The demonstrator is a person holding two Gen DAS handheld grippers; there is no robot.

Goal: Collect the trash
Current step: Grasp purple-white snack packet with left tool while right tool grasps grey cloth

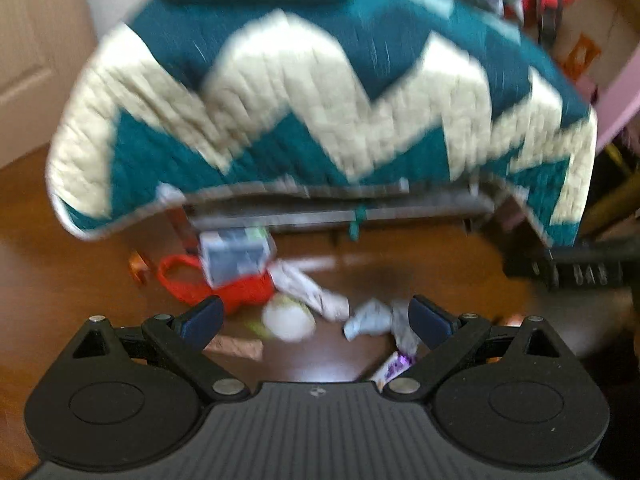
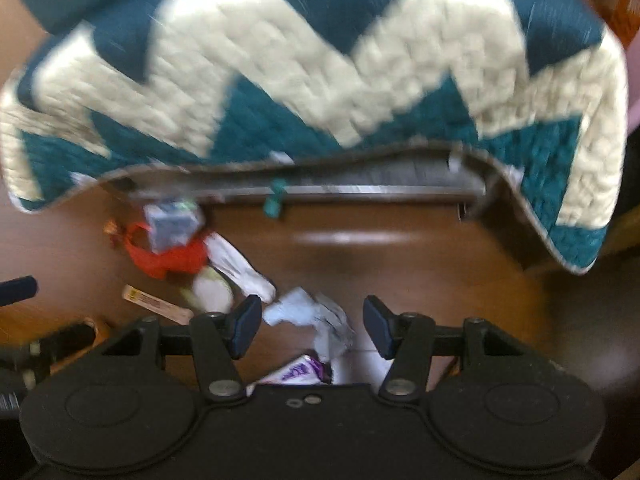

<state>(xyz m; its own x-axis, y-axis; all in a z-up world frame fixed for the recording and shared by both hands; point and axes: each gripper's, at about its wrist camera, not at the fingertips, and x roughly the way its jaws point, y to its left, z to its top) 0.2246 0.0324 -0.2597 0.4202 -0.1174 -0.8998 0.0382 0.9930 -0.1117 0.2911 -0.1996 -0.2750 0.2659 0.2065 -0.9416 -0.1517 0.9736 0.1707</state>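
Note:
Trash lies scattered on the brown wood floor in front of a bed. In the left wrist view I see a red mesh bag [image 1: 224, 288] with a small box [image 1: 236, 256] on it, a white round lid or cup [image 1: 288, 318], crumpled white paper [image 1: 370, 318], a white wrapper [image 1: 308, 288], a tan flat wrapper [image 1: 236, 347] and a purple-and-white packet [image 1: 394, 366]. My left gripper [image 1: 316, 320] is open and empty above them. My right gripper [image 2: 312, 326] is open and empty over crumpled paper [image 2: 308, 312] and the purple packet [image 2: 300, 372]. Both views are blurred.
A teal and cream zigzag quilt [image 1: 304, 92] hangs over the bed edge [image 1: 332, 208]. Black equipment [image 1: 576, 268] lies on the floor at the right. A pink box [image 1: 612, 52] and clothes stand at the upper right. The other gripper shows at the right wrist view's left edge [image 2: 16, 290].

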